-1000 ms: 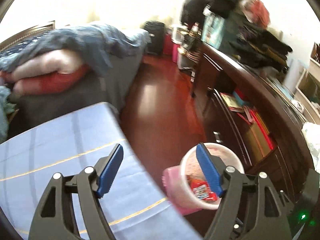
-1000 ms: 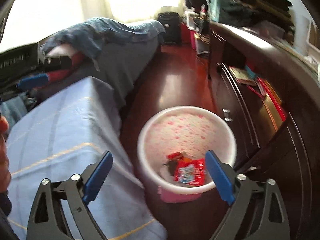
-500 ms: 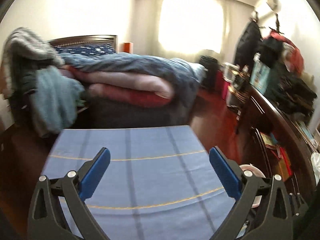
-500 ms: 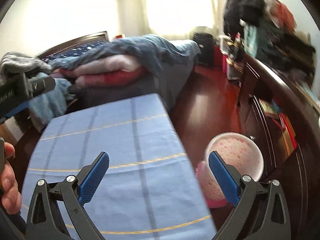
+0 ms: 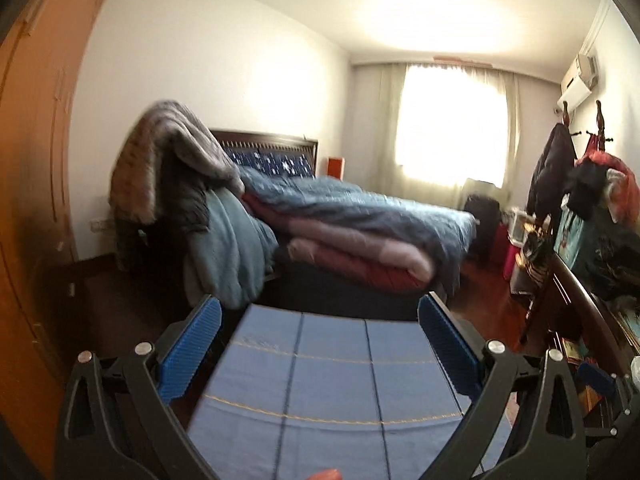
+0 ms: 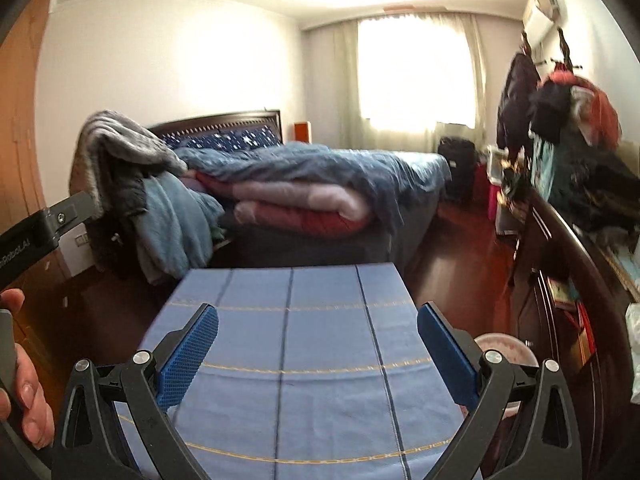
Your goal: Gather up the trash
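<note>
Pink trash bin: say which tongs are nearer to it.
Right. The right tongs hang over the blue table with the bin just beyond their right finger; the left tongs are off to the left, farther away.

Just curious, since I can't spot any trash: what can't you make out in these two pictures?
- Pink bin: right wrist view, contents hidden behind the right hand-held gripper.
- Orange speck: left wrist view, cut off by the bottom edge.
- Shelf clutter: blurred.
</note>
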`<state>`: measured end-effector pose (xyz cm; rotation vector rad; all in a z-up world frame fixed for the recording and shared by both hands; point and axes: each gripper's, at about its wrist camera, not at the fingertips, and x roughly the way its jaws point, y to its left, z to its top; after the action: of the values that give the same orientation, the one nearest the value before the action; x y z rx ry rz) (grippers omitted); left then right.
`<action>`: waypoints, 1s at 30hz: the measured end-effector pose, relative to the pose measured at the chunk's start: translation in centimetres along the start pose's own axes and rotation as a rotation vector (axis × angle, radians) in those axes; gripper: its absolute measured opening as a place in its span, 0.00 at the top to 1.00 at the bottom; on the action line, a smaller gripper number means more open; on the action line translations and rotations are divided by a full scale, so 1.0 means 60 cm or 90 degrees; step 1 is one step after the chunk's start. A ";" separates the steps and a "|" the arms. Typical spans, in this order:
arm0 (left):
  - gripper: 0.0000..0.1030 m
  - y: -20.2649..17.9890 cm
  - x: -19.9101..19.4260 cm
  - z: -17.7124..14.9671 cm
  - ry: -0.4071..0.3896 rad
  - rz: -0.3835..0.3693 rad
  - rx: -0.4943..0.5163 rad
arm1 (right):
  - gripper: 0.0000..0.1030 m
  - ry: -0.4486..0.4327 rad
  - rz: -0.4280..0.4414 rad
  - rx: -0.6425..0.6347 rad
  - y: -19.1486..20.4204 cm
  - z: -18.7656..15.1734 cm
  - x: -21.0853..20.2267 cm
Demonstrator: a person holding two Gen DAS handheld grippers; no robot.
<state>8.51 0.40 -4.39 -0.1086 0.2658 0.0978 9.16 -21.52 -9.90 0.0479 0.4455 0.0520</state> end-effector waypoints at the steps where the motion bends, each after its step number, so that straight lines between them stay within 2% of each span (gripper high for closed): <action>1: 0.03 0.001 -0.011 0.003 -0.007 -0.001 0.002 | 0.04 -0.008 0.001 -0.004 0.006 0.004 -0.009; 8: 0.03 0.022 -0.086 0.023 -0.051 -0.027 -0.011 | 0.04 -0.066 -0.011 -0.027 0.042 0.024 -0.073; 18: 0.03 0.022 -0.112 0.034 -0.077 -0.037 -0.021 | 0.04 -0.086 -0.024 -0.043 0.052 0.026 -0.104; 30: 0.03 0.005 -0.140 0.041 -0.099 -0.050 0.000 | 0.04 -0.098 -0.024 -0.043 0.048 0.025 -0.120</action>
<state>1.03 0.29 0.21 -0.1108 0.1063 0.0274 3.23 -19.11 -5.30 -0.0226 0.2910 0.0254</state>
